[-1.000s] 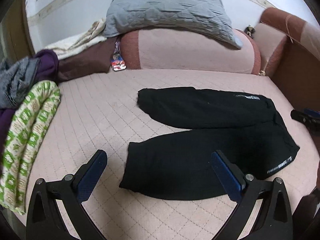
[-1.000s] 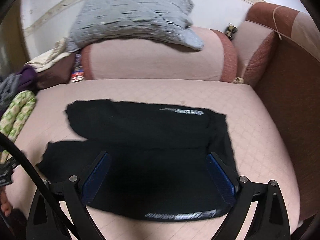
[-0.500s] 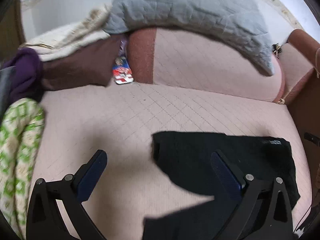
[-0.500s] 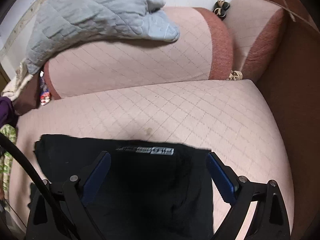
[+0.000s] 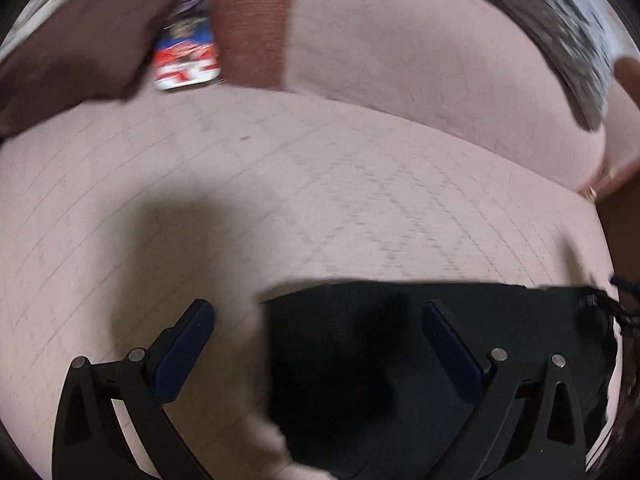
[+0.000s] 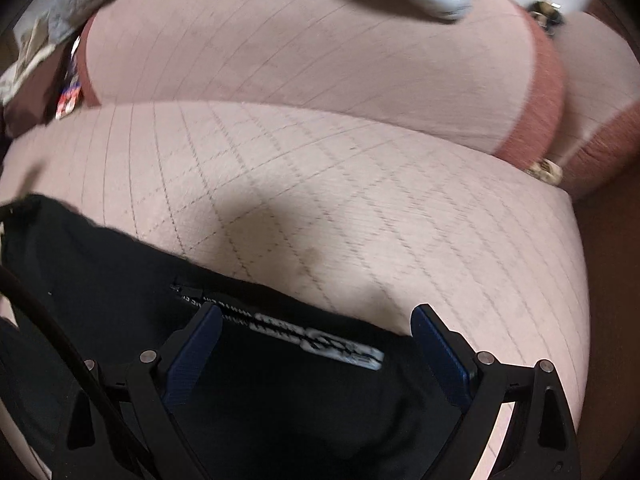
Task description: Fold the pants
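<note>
Pants (image 5: pixel 440 360) now closer, hand-held grippers lowered

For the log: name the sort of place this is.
Likely a home living room or bedroom: a pink quilted sofa seat with a padded backrest, a grey pillow on top, black pants laid out.

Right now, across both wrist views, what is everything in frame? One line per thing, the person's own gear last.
pants: one, black, flat on the sofa seat, white printed label facing up.
sofa seat: one, pink quilted, under the pants.
backrest: one, pink with red-brown trim, behind the seat.
quilt: one, grey, draped over the backrest.
packet: one, red, white and blue, at the backrest's foot.
left gripper: fingers open, over the pants' edge.
right gripper: fingers open, over the label.
</note>
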Motion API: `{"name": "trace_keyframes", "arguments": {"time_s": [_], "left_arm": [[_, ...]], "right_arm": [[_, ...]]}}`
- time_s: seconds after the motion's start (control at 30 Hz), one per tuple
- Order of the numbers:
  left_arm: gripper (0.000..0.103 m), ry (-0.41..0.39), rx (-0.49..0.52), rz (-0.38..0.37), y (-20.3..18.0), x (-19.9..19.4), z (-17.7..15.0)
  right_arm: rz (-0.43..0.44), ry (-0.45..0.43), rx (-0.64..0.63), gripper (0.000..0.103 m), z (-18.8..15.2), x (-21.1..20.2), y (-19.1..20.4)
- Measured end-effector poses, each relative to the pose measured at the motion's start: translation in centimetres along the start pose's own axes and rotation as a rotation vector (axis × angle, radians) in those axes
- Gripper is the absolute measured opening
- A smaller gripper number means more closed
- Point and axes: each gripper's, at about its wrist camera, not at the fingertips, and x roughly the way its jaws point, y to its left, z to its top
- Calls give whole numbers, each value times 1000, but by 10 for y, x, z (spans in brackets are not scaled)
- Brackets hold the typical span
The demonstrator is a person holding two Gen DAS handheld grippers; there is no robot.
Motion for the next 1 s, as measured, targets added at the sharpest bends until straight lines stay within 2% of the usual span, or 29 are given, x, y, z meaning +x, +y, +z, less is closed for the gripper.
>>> {"name": "trace_keyframes", "arguments": {"time_s": [0.1, 0.13, 0.17, 0.2, 0.23, 0.27, 0.3, 0.33, 0.37, 0.53, 0.73, 0.77, 0.9, 1.0], "left_arm": [[103, -5, 106, -36, -20, 1, -6], [99, 4, 152, -20, -29, 2, -9], [73, 1, 208, 28, -38, 3, -14], [60, -19, 246, 61, -43, 0, -16], [23, -27, 253, 26, -44, -6, -16], [13, -12, 227, -12, -42, -9, -13], [13, -5, 206, -29, -40, -11, -11], [13, -17, 201, -25, -39, -14, -10], [13, -30, 202, -8, -40, -17, -10], [13, -86, 195, -12, -40, -45, -14], [13, -211, 187, -20, -42, -110, -28], [13, -243, 201, -16, -44, -125, -35], [14, -327, 261, -6, -57, -173, -79], [14, -355, 310, 29, -64, -194, -126]], "right_arm": [[6, 21, -39, 97, 3, 19, 12], [-9, 22, -53, 97, 3, 24, 16], [-26, 4, -61, 97, 3, 25, 19], [-27, -9, -59, 92, 3, 25, 19], [5, -14, -45, 83, 2, 24, 18], [55, -10, -25, 51, 1, 23, 17], [118, -5, 1, 27, 0, 20, 18], [101, -13, 0, 21, -1, 18, 22], [81, -16, -10, 2, -1, 15, 26], [78, -50, 36, 1, -8, -10, 31], [120, -117, 101, 1, -40, -69, 29], [126, -125, 112, 1, -41, -77, 28], [168, -158, 175, 1, -88, -118, 18], [194, -145, 217, 1, -140, -135, 17]]}}
